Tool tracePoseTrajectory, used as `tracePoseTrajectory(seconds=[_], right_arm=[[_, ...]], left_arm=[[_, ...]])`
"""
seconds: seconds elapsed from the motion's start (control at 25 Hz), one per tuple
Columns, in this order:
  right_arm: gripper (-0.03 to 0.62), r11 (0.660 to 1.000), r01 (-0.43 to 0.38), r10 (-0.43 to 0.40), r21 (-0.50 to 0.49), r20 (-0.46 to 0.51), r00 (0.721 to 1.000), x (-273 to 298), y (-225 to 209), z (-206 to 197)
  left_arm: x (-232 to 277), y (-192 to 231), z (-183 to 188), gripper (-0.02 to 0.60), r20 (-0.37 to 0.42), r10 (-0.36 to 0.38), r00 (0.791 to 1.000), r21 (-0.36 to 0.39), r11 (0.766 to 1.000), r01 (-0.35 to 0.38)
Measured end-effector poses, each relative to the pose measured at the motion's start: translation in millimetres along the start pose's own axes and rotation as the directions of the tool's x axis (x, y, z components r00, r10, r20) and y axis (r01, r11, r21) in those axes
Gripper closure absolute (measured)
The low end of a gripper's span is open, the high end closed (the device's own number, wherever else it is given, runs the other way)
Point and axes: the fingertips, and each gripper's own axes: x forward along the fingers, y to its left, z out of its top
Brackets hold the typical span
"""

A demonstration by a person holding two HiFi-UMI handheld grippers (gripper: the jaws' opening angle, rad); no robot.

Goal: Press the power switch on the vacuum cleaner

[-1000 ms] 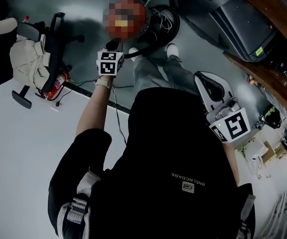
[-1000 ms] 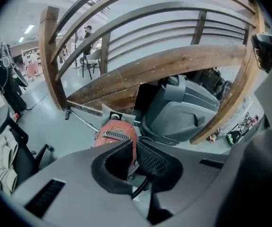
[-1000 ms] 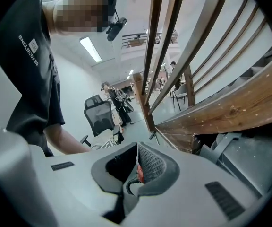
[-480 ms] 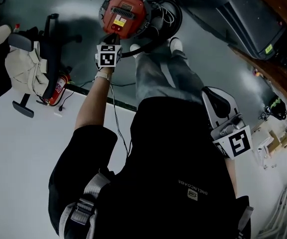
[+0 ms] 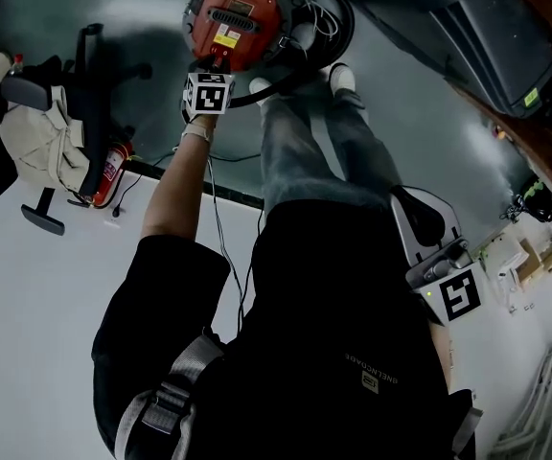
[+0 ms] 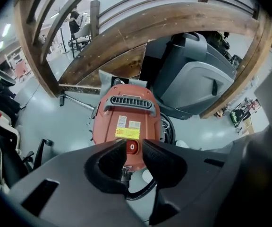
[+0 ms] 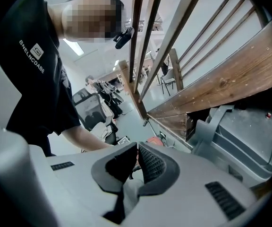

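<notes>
Left gripper sits at 6 o'clock of vacuum cleaner, jaws narrowly apart, lining up power switch for a press. Right gripper is closed, empty and idle.

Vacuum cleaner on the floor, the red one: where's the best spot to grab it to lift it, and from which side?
Probably the grey handle arching across the top of the vacuum cleaner. Come from straight above, closing across the bar: it looks raised off the rounded red body.

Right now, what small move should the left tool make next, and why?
Probably ease the left tool forward, nudged sideways so one tip meets the power switch. It shows through the gap between the slightly parted jaws, low on the red vacuum cleaner, apparently untouched.
</notes>
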Motion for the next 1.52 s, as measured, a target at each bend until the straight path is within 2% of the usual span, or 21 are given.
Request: tracePoseTrajectory(seconds=[0.44, 0.76, 1.0, 1.16, 1.28, 1.52], right_arm=[[0.565, 0.998, 0.046, -0.044, 0.05, -0.043, 0.998, 14, -12, -18], [0.565, 0.995, 0.063, -0.059, 0.071, -0.052, 0.997, 22, -19, -20], [0.565, 0.994, 0.069, -0.065, 0.085, -0.049, 0.997, 23, -21, -18], [0.565, 0.994, 0.071, -0.067, 0.088, -0.047, 0.997, 25, -19, -19], [0.565, 0.993, 0.071, -0.067, 0.093, -0.049, 0.997, 26, -19, -20], [0.565, 0.992, 0.073, -0.069, 0.108, -0.043, 0.997, 29, -17, -20]], left_arm=[[46, 18, -24, 0.483, -0.087, 0.018, 0.996, 0.01, 1.0, -0.017], [53, 23, -24, 0.483, -0.078, 0.05, 0.996, 0.062, 0.997, -0.045], [56, 26, -24, 0.483, -0.119, 0.041, 0.992, 0.049, 0.998, -0.035], [57, 26, -24, 0.483, -0.125, 0.026, 0.992, 0.054, 0.998, -0.02], [56, 28, -25, 0.483, -0.122, 0.001, 0.993, 0.028, 1.0, 0.002], [53, 30, -19, 0.483, -0.117, -0.135, 0.984, -0.029, 0.991, 0.132]])
